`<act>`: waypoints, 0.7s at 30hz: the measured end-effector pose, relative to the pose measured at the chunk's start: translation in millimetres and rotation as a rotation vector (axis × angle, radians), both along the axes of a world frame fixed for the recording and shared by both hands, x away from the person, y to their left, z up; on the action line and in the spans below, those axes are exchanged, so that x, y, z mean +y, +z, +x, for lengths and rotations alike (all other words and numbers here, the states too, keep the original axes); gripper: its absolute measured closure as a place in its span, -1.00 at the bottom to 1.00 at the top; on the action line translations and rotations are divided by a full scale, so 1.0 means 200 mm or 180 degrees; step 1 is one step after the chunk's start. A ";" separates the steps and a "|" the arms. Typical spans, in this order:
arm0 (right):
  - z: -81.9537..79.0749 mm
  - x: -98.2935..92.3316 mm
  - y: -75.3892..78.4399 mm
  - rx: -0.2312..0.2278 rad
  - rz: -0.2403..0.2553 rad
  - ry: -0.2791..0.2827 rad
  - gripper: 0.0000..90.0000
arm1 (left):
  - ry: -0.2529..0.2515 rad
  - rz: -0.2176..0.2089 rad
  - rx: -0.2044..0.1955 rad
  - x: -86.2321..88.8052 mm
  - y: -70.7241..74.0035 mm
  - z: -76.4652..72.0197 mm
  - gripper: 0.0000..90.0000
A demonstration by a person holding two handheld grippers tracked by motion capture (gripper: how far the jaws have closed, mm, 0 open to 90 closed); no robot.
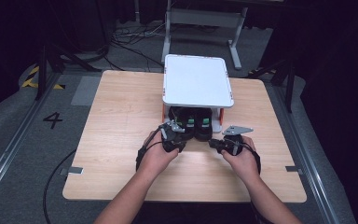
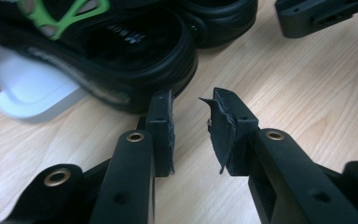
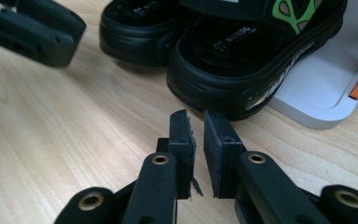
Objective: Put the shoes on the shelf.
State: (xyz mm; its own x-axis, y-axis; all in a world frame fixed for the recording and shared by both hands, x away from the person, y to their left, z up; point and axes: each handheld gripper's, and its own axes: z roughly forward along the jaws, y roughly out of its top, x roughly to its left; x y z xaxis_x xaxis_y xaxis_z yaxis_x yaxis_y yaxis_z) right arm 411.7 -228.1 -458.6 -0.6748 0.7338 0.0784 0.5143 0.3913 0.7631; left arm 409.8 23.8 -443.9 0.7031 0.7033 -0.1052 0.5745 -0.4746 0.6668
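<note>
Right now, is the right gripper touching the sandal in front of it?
Apart. The right gripper view shows bare wood between the right gripper and the heel of the black sandal; the narrowly parted jaws have nothing between them.

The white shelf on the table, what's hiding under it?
Two black sandals with green straps sit under the white shelf, heels poking out. Their toes are covered by its top.

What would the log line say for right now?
left gripper: open, empty | right gripper: nearly closed, empty | sandals: on shelf base, untouched

Black sandals [image 1: 193, 126] under white shelf [image 1: 196, 80]
</note>
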 end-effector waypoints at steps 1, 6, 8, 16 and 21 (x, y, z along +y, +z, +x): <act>0.00 0.00 -0.01 0.0007 0.0007 -0.0012 0.85 | -0.0011 -0.0013 0.0015 -0.01 0.00 0.00 0.57; 0.03 -0.01 -0.03 0.0056 0.0042 -0.0031 1.00 | 0.0017 0.0116 -0.0015 -0.02 -0.01 0.04 0.89; 0.04 -0.01 -0.05 0.0069 0.0055 -0.0068 1.00 | 0.0048 0.0133 -0.0010 -0.03 -0.01 0.05 1.00; 0.08 0.00 -0.06 0.0121 0.0196 -0.0069 1.00 | 0.0144 0.0059 -0.0009 -0.03 -0.01 0.09 1.00; 0.11 0.03 -0.07 0.0084 0.0223 -0.0097 1.00 | 0.0214 0.0130 -0.0106 -0.02 -0.02 0.14 1.00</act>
State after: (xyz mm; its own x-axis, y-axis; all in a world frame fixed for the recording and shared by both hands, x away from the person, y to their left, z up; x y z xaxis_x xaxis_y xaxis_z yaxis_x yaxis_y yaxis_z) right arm 434.6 -222.9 -471.8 -0.6492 0.7461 0.1480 0.5456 0.3212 0.7741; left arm 437.2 19.1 -447.4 0.6567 0.7523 -0.0528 0.5839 -0.4628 0.6670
